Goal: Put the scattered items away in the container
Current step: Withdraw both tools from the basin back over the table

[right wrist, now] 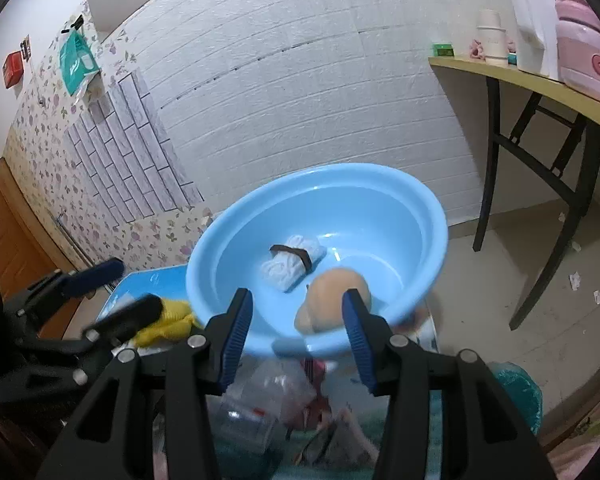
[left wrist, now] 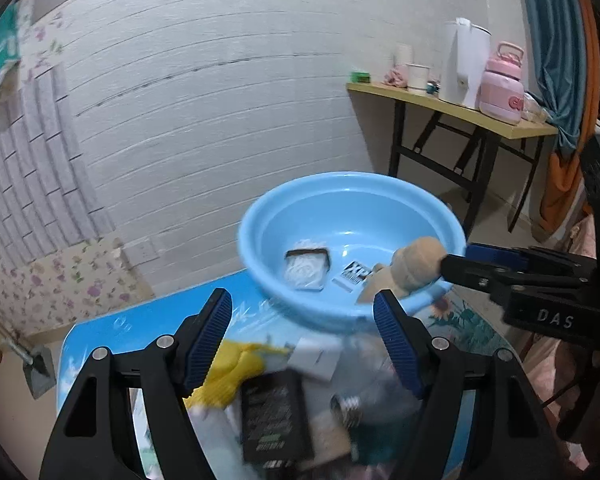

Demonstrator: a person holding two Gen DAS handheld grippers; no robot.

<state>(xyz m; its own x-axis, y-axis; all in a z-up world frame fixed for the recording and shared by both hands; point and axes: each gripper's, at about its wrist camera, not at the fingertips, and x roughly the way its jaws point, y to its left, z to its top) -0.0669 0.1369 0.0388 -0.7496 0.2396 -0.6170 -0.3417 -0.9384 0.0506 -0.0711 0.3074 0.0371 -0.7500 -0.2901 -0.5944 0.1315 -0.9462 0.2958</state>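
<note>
A blue-topped bench [left wrist: 100, 344] carries a blue basin [right wrist: 220, 248], in which a white cord bundle [right wrist: 292, 266] lies. A tan wooden doll [left wrist: 416, 264] is pinched by the right gripper [right wrist: 296, 320] over the basin's near rim. The left gripper [left wrist: 300, 328] is spread, empty, above a yellow glove [left wrist: 228, 368] and a black adapter [left wrist: 276, 420].

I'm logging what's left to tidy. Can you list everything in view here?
basin: one, light blue, far end of blue table
white cord bundle: one, dark strap, inside basin
black-and-white card: one, inside basin
tan figure: one, held above basin's rim
yellow glove: one, near pile on table
black adapter: one, near pile, blurred
white box: one, near pile
side table: one, yellow top, bearing white kettle, pink flask
left gripper: black, blue pads, jaws open over pile
right gripper: jaws shut on tan figure
</note>
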